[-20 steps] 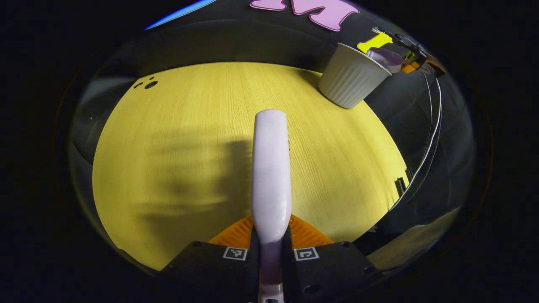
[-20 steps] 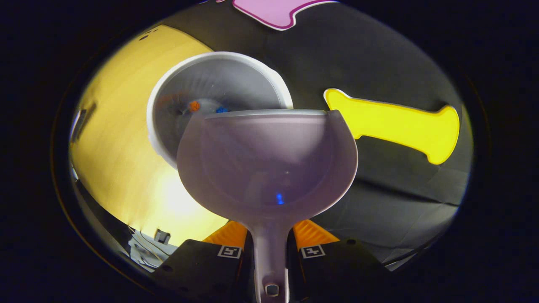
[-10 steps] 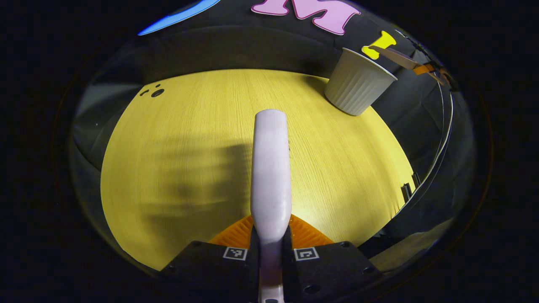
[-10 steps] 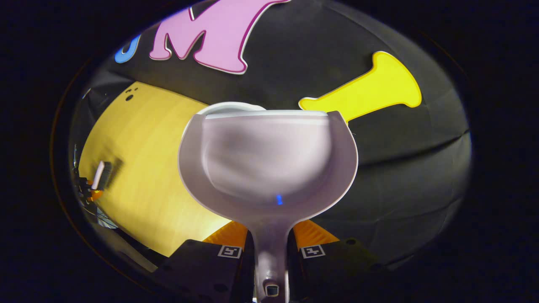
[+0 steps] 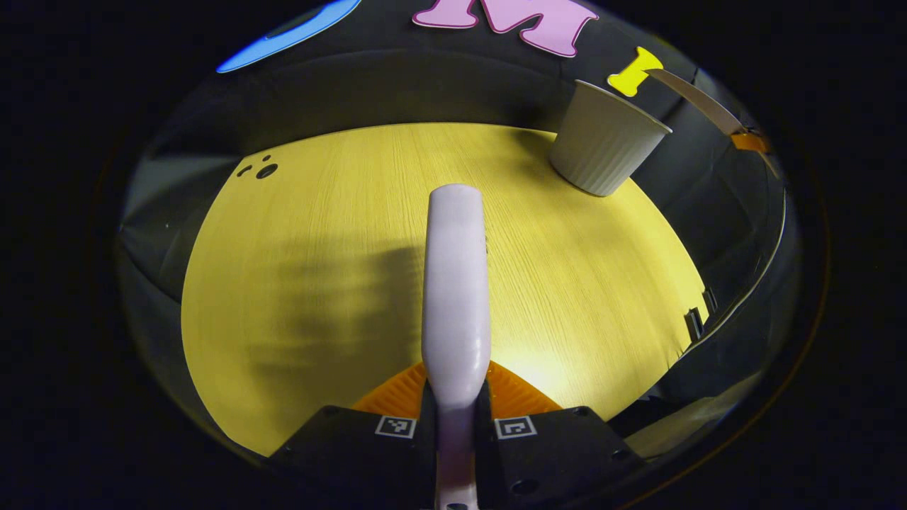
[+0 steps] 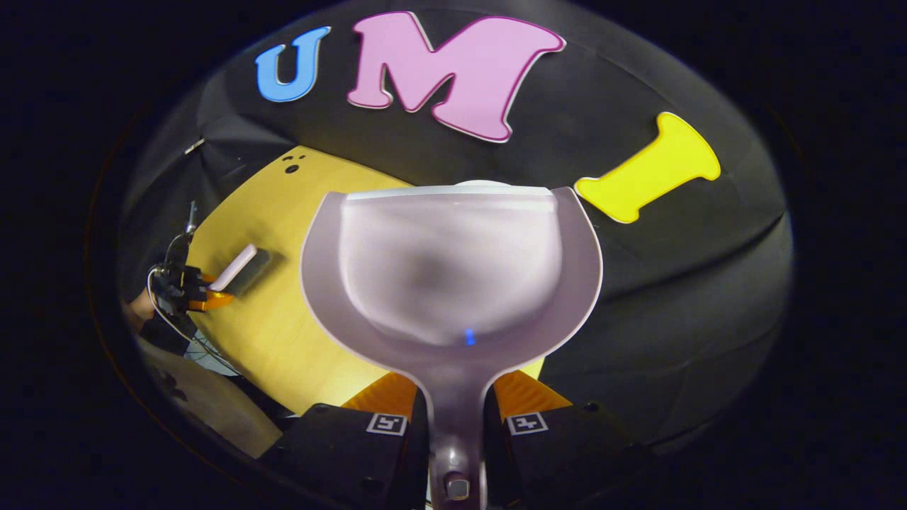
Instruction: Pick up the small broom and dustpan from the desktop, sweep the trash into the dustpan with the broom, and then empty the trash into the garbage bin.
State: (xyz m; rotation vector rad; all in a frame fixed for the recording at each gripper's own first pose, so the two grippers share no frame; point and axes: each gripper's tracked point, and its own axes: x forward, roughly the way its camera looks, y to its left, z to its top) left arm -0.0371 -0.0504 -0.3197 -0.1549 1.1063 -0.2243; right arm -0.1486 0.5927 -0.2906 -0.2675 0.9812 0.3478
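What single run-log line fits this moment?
left claw: shut on broom | right claw: shut on dustpan | bin: upright on desk

Both views are dim around a brightly lit yellow tabletop (image 5: 340, 234), which carries soft, smeared shadows and a glare patch near its close edge. Fisheye distortion bends the edges strongly. The dustpan (image 6: 451, 283) bowl looks slightly blurred.
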